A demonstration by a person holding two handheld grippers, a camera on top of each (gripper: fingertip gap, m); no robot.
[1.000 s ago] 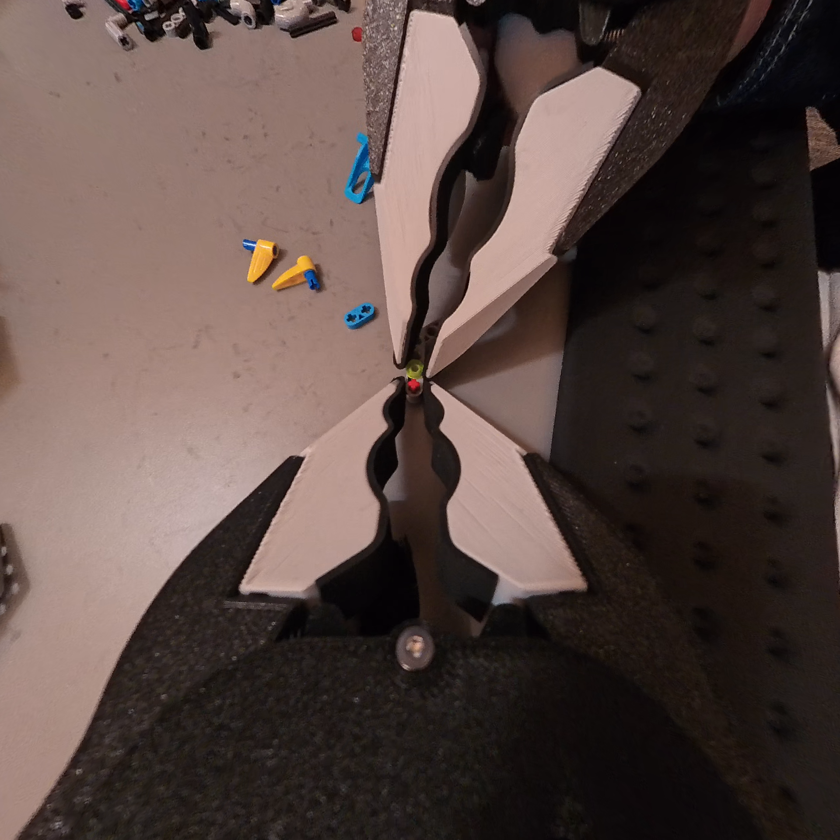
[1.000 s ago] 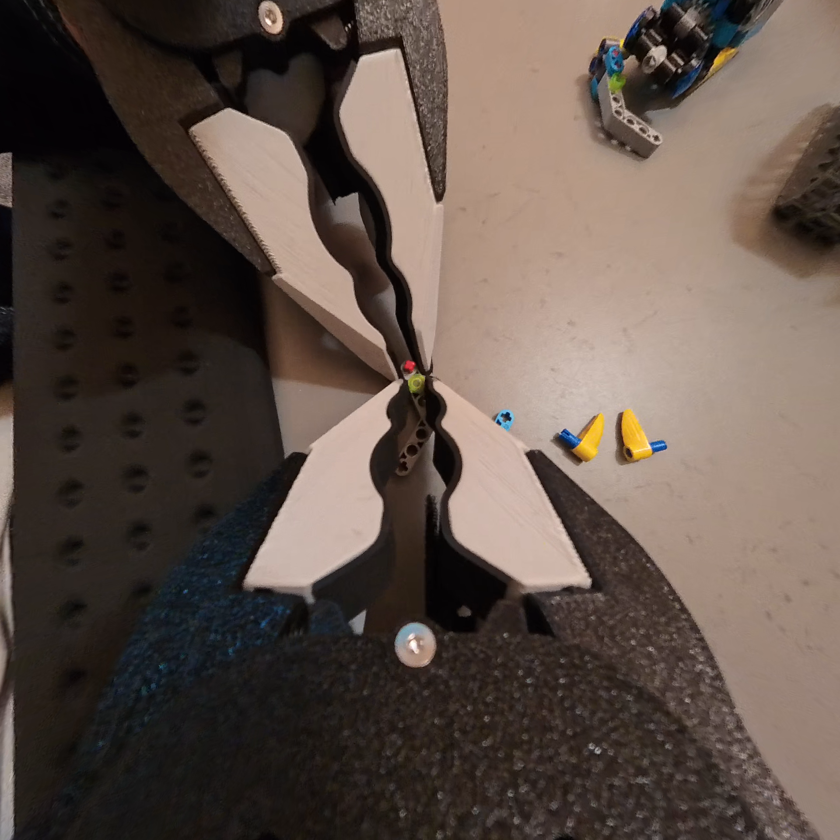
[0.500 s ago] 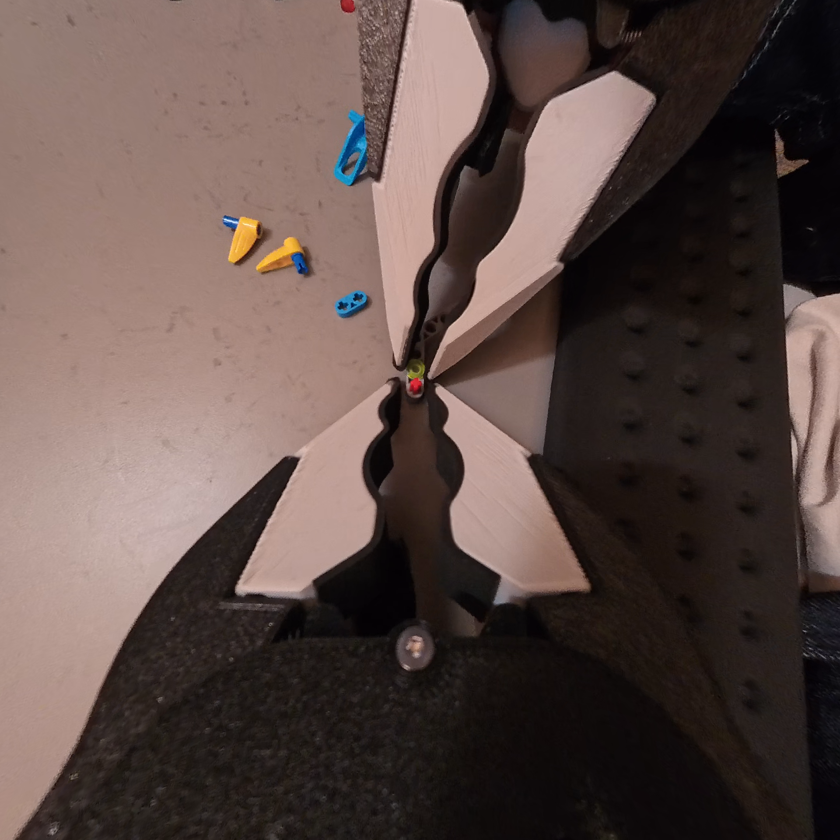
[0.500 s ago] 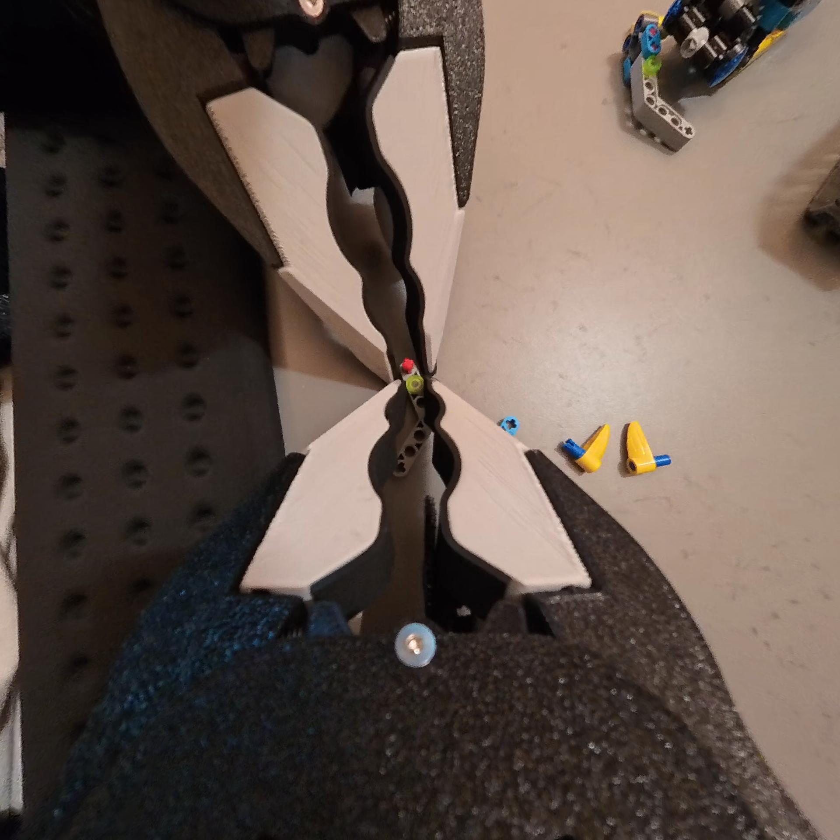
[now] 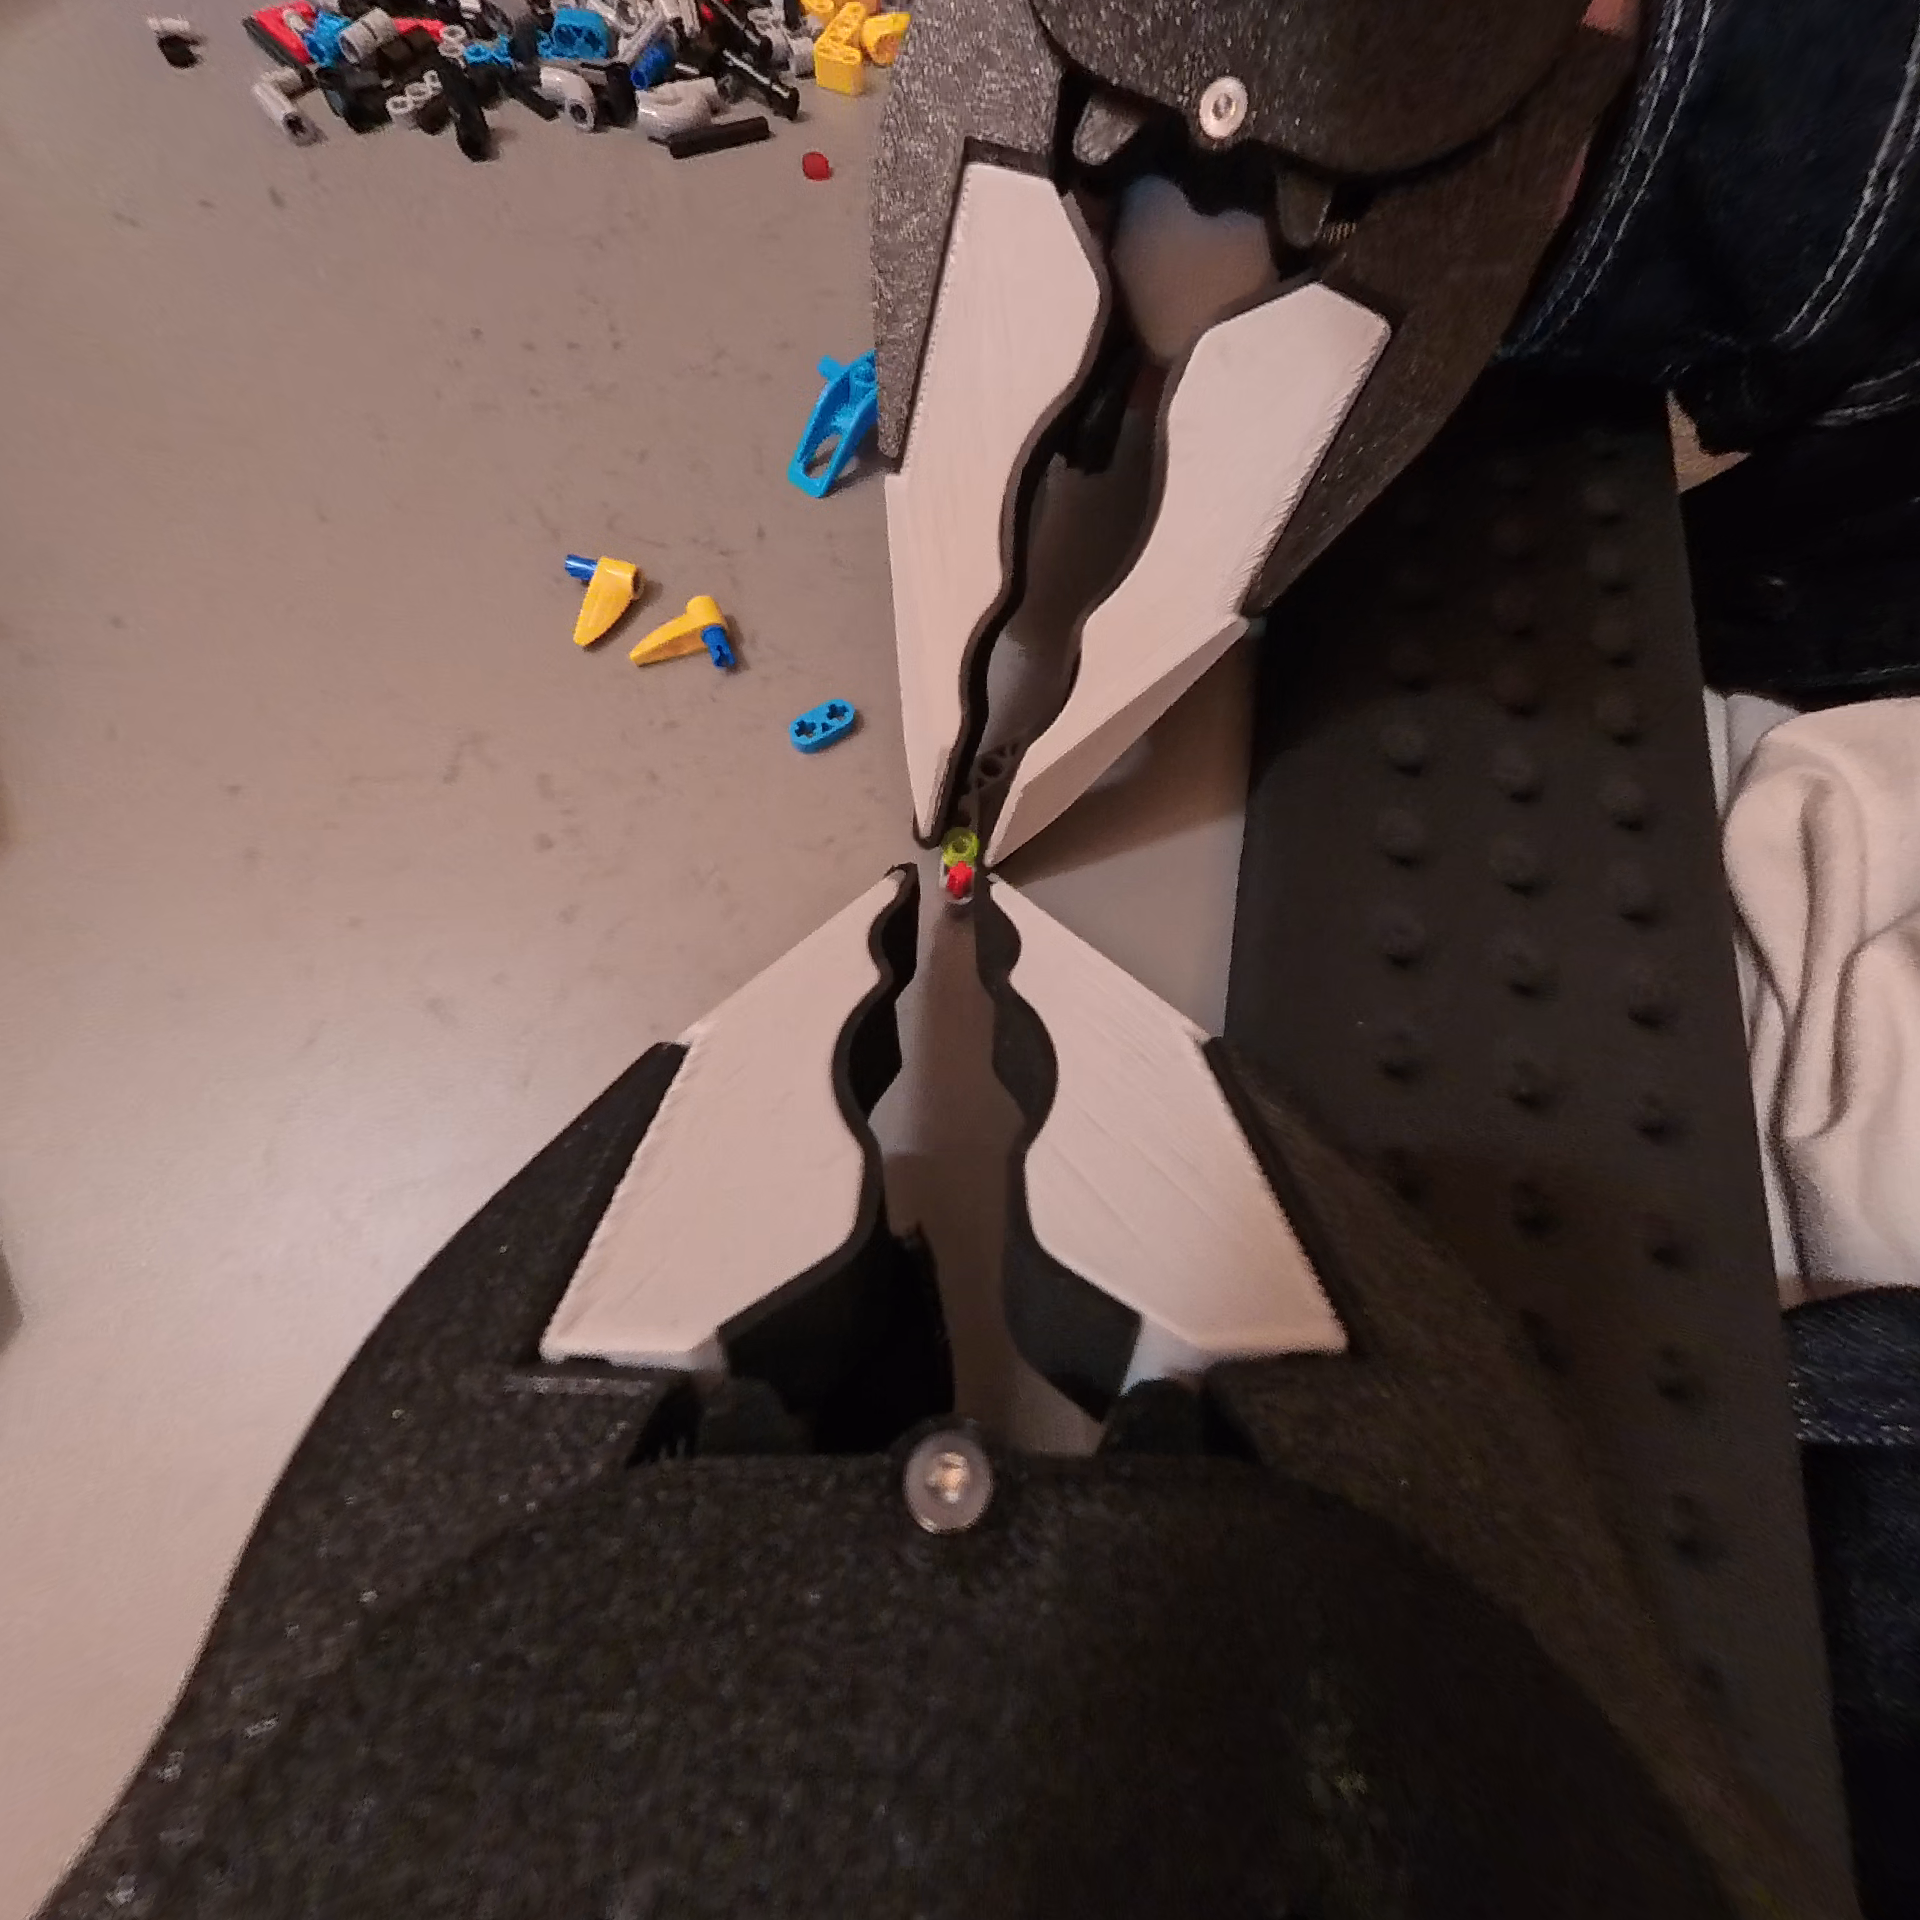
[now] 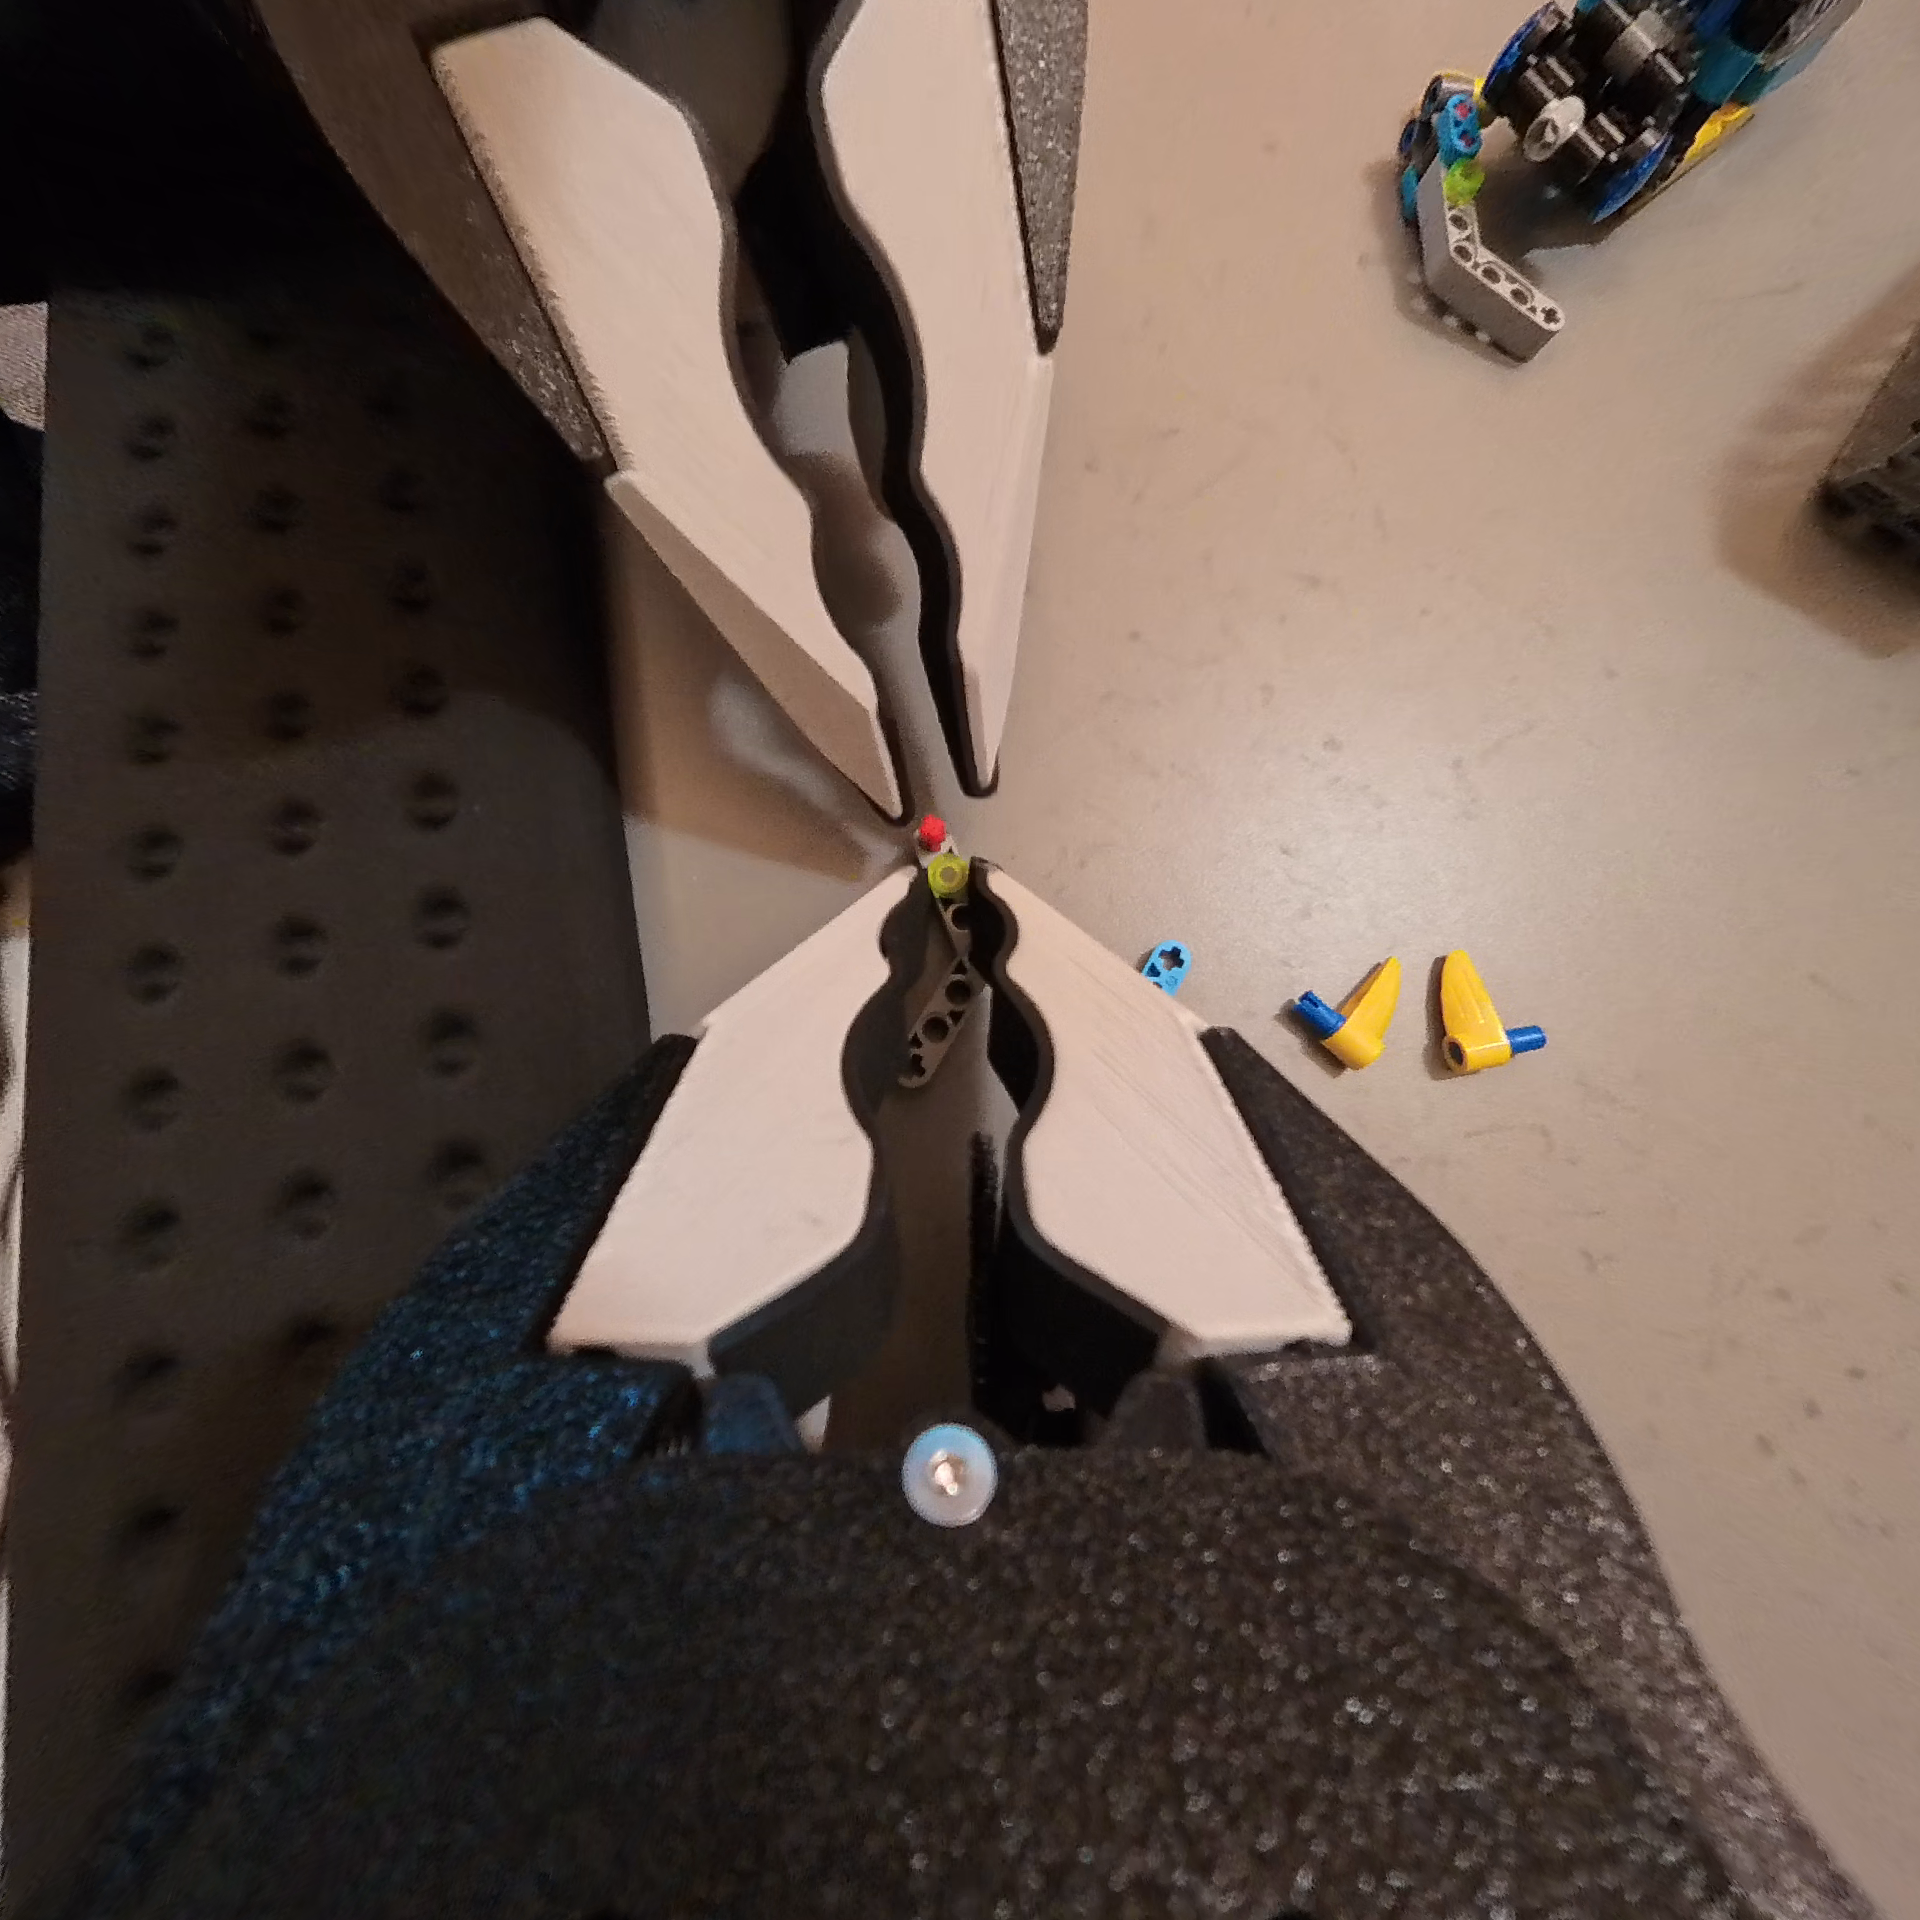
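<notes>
Red pin (image 6: pixel 932 829) is sitting at the very end of a dark grey beam (image 6: pixel 940 997), just past a lime-green bush (image 5: pixel 958 844), and the whole little stack is hanging in the air above the tabletop (image 5: pixel 312 935), near its edge. The right claw (image 6: pixel 945 875) is pinching the beam tight between its tips, the beam running back at a slant into the gap behind them. The left claw (image 5: pixel 948 883) is facing it tip to tip and is standing narrowly parted. Half a second ago its fingers were closing around the pin; now they are sitting a little wider, and the pin is showing just off their ends. Whether a tip is touching it I cannot tell. The right wrist view is showing the beam with its row of holes and the gap between pin and left fingertips. The left wrist view is hiding most of the beam and making the pin look as if it were lying between the left tips. Only the left wrist view is taking in the pile of loose parts (image 5: pixel 540 62) at the far side and a blue piece (image 5: pixel 831 436) beside the right claw. Only the right wrist view is catching a partly built blue and black wheeled model (image 6: pixel 1600 94). Both are showing two yellow pieces (image 5: pixel 603 613) with blue pins, a small blue link (image 5: pixel 823 724) near them, and a black studded panel (image 5: pixel 1507 935) alongside the tabletop
</notes>
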